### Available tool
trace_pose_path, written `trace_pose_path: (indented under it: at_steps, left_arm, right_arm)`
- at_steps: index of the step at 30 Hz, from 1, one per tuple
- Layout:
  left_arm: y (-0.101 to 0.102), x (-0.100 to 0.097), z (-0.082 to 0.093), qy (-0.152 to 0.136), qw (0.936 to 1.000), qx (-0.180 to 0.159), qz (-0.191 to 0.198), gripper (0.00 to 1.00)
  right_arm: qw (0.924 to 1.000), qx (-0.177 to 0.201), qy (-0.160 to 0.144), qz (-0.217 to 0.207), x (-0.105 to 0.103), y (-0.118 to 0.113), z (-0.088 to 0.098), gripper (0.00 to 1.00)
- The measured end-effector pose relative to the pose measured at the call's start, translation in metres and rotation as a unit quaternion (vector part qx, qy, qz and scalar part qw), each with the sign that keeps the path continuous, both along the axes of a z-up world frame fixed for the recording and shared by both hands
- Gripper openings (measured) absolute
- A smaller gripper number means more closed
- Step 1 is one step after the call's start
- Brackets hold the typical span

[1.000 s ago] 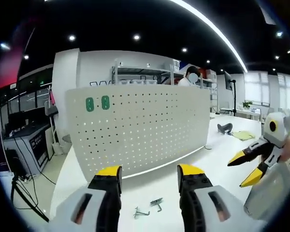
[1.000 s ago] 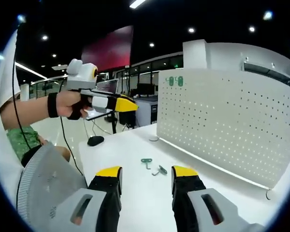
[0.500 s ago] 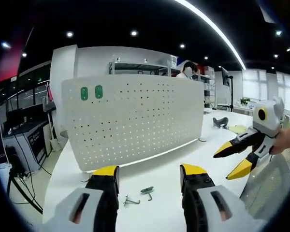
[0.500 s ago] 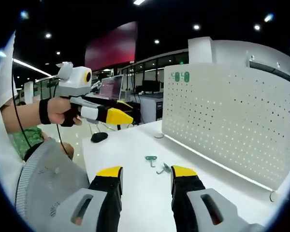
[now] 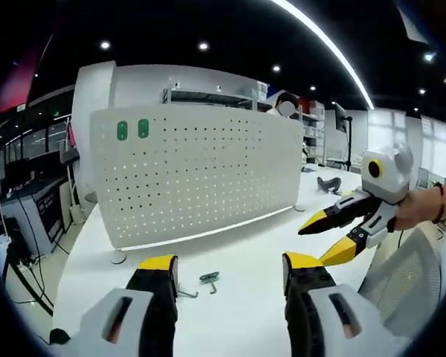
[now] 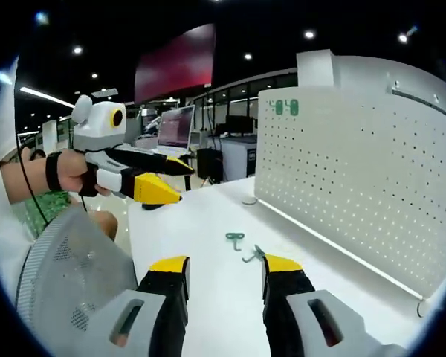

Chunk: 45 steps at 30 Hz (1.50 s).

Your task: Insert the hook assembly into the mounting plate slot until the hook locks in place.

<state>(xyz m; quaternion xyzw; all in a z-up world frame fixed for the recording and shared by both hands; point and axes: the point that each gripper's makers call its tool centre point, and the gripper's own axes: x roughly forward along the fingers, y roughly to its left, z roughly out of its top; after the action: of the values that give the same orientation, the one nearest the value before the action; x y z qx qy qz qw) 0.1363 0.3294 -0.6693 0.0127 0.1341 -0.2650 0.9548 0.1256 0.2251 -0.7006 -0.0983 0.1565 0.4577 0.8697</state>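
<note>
**Hooks lying loose, pegboard standing beyond**

Hovering over the white table (image 5: pixel 245 256), left gripper (image 5: pixel 229 269) jaws spread, gripping nothing. Lying flat just ahead of its fingers (image 5: pixel 157 268): two small hooks (image 5: pixel 208 278). Standing upright well past those: the white pegboard (image 5: pixel 197 175). Hanging alongside, right gripper (image 6: pixel 217 269) jaws parted too, hooks (image 6: pixel 236 238) just beyond its fingertips (image 6: pixel 281 265).
</note>
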Motion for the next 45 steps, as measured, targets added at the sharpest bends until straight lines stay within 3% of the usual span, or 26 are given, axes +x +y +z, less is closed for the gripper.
trace_pose_path:
  at_steps: [10,19,33,36,45]
  left_arm:
    - [-0.006,-0.006,-0.002,0.004,0.9999,-0.016,-0.004,0.63]
    - [-0.009,-0.010,-0.015,0.020,0.9997,-0.004,-0.013,0.67]
    - [0.000,-0.011,-0.023,0.029,0.9989,-0.038,0.005,0.67]
    - [0.001,-0.011,-0.026,0.029,0.9992,-0.026,0.005,0.67]
    - [0.001,-0.014,-0.032,0.039,0.9987,-0.034,0.001,0.68]
  right_arm:
    - [0.9998,-0.016,0.009,0.011,0.008,0.002,-0.009,0.38]
    - [0.9993,-0.030,0.013,0.021,0.017,0.005,-0.015,0.38]
    - [0.9971,-0.058,0.036,0.035,0.031,0.012,-0.037,0.36]
    - [0.9963,-0.064,0.038,0.042,0.033,0.014,-0.041,0.31]
    - [0.9948,-0.074,0.048,0.050,0.036,0.018,-0.049,0.31]
